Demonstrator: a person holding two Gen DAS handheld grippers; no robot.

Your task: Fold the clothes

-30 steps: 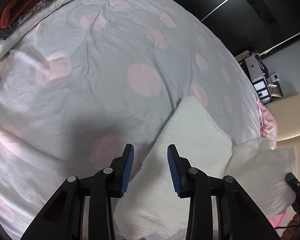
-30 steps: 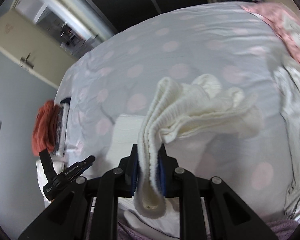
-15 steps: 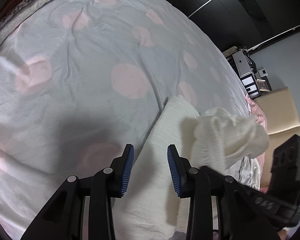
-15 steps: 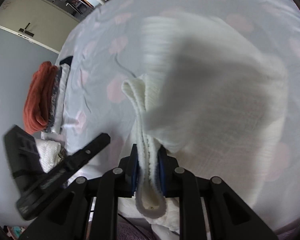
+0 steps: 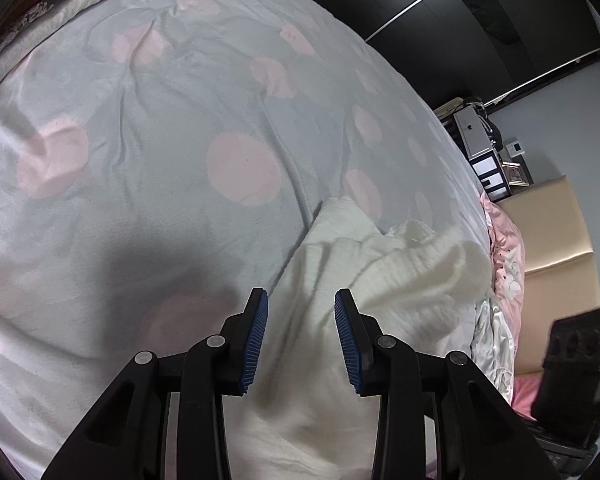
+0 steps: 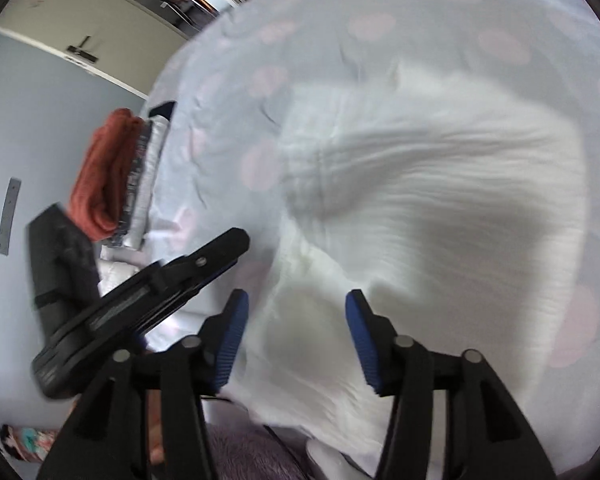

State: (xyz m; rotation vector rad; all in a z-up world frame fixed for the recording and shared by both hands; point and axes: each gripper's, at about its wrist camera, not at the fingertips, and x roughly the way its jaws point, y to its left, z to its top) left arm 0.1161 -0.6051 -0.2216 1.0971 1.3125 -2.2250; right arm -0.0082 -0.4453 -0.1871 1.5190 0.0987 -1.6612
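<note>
— Since a second ago: what has moved?
— Your right gripper (image 6: 296, 336) has let go of the cream garment (image 6: 440, 208); its blue pads now stand wide apart with nothing between them. That garment has dropped onto the polka-dot duvet (image 5: 160, 152), rumpled, lying over the flatter white cloth (image 5: 300, 420).
— Item two, your left gripper (image 5: 300, 336)?
— Spread, empty, hovering above the near edge of the white cloth, same as before.
— Other stock?
— One stack of folded clothes (image 6: 112, 176), rust-red piece outermost, at the duvet's far edge; pink bedding (image 5: 504, 248) beside the beige headboard (image 5: 556, 248).
</note>
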